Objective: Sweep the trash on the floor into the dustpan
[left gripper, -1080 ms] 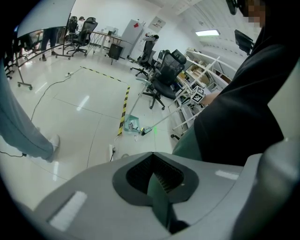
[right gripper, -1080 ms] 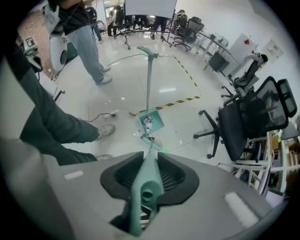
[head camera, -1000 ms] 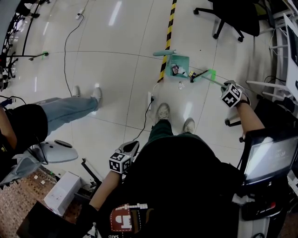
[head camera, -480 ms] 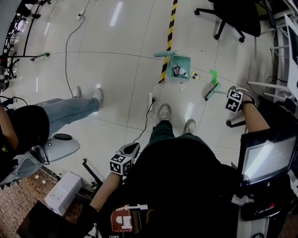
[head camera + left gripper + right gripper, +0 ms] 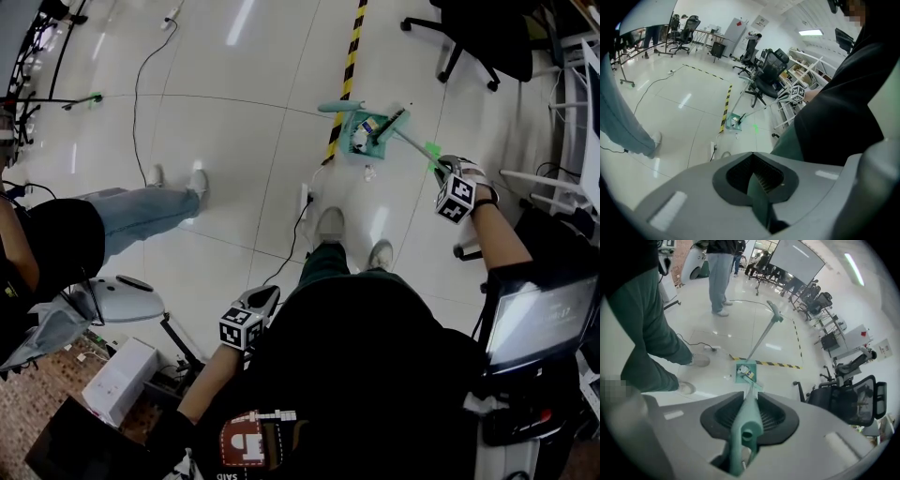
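Right gripper (image 5: 448, 176) clenched on the broom handle (image 5: 749, 413) — bristle end rests inside the dustpan (image 5: 352, 145), which stands on the floor (image 5: 234, 141) beside the striped tape (image 5: 339, 103). Left gripper (image 5: 262, 300) jaws together, held low at the side. Trash (image 5: 368, 125) in the pan; one scrap (image 5: 366, 172) lies just outside. Risk: pan unbraced — a broom push may slide or tip it and spill the contents.

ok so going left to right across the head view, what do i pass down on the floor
bystander's jeans leg → white power strip → dustpan → broom handle → right gripper, shut on that handle
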### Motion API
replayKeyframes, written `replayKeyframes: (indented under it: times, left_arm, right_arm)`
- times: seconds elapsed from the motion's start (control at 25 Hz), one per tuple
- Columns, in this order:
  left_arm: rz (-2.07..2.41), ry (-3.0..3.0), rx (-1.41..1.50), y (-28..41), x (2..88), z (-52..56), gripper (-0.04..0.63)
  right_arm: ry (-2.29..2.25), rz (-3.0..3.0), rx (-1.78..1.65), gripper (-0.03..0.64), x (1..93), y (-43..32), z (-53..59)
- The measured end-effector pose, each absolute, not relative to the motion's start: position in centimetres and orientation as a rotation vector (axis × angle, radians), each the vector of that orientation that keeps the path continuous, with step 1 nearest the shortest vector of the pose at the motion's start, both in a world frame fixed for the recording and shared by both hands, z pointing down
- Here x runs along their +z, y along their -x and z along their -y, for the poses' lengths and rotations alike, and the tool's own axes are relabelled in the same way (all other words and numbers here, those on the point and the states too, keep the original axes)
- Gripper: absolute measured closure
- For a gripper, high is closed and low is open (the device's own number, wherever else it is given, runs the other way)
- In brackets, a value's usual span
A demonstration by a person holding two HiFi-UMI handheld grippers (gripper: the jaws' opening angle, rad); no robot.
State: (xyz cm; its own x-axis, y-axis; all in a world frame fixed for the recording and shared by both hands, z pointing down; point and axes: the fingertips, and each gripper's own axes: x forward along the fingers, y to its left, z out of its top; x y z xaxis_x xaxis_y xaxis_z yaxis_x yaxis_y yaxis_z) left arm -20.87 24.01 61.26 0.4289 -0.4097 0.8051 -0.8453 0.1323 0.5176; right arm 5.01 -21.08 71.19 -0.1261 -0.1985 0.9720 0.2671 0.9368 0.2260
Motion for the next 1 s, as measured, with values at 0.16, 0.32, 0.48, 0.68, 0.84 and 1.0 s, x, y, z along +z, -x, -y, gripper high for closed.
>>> replayKeyframes:
  times: [0.16, 0.32, 0.48, 0.68, 0.84, 1.0]
  left_arm:
    - [1.163, -1.491, 0.443, 20.8, 61.8, -23.3, 0.592]
    - [1.173, -1.513, 0.412, 21.0, 61.8, -21.6, 0.592]
    - [1.162, -1.555, 0.413, 20.5, 62.9, -19.7, 0.592]
    - [1.123, -1.622, 0.43, 20.8, 60.6, -18.2, 0.592]
    - [1.083, -1.73, 0.455, 20.3, 59.5, -15.4, 0.592]
    - [1.077, -1.829, 0.453, 16.8, 58.0, -14.5, 0.592]
  right_arm:
    - [0.116, 1.62, -0.385, 0.529, 69.9, -7.1, 20.8]
    - [0.073, 1.568, -0.221, 0.528, 69.7, -11.8, 19.6]
    - [0.016, 1.518, -0.04, 0.528, 70.8, -18.1, 15.9]
    - [-0.08, 1.503, 0.108, 0.528, 66.8, -22.6, 10.4]
    - [-0.202, 1.53, 0.205, 0.528, 64.1, -24.9, 7.4]
    - [-0.298, 1.558, 0.21, 0.528, 61.3, -28.1, 4.5]
